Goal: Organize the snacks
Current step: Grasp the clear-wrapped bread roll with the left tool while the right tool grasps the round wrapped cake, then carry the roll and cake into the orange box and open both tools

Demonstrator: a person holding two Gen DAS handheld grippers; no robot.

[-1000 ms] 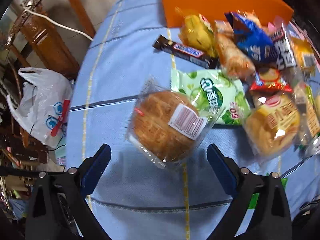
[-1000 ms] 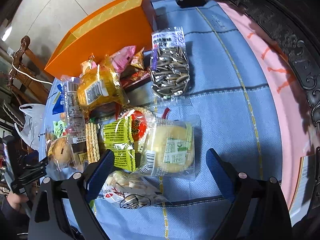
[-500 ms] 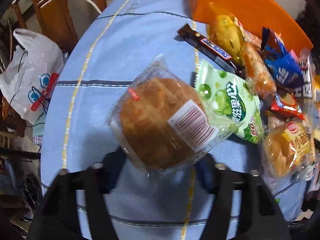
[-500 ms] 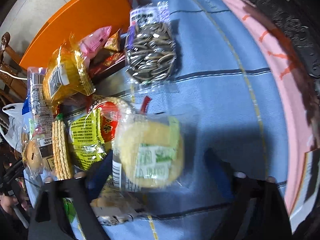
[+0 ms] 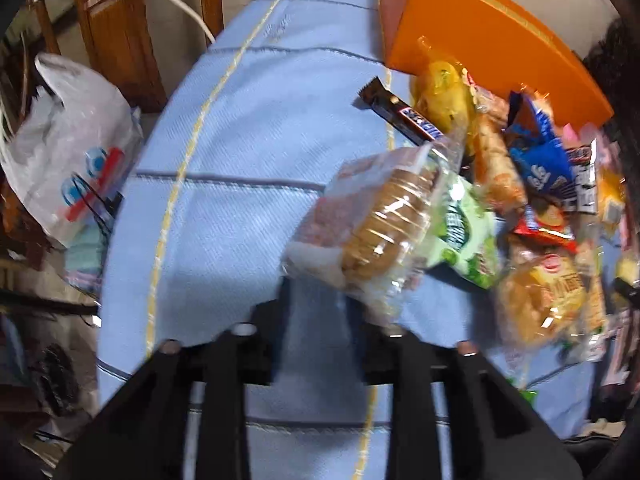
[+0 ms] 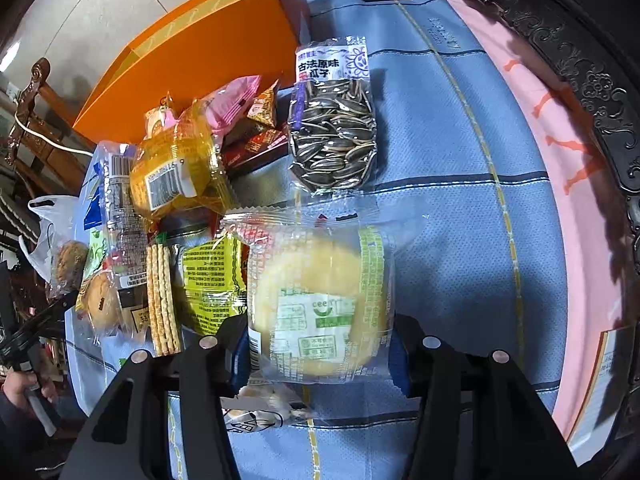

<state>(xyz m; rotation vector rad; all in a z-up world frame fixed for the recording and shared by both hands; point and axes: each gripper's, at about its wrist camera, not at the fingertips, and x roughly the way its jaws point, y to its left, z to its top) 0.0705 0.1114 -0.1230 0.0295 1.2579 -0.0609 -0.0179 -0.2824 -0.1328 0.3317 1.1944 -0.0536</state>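
Blue checked tablecloth (image 5: pixel 240 216) — both jaws just closed, gripping brown pastry (image 5: pixel 376 232) and yellow cake (image 6: pixel 316 300).

Looking like somebody's home, honestly. Carved dark wooden chairs (image 6: pixel 32 120) are standing around a table wearing a blue checked cloth (image 5: pixel 248 128), a white plastic shopping bag (image 5: pixel 68 148) is slumping on the floor, and mixed packaged snacks (image 6: pixel 192 184) are lying piled beside an orange cardboard box (image 6: pixel 208 48).

bare blue tablecloth (image 5: pixel 240 160) lies open left of the snack pile (image 5: pixel 532 184); orange box (image 5: pixel 480 36) blocks behind.
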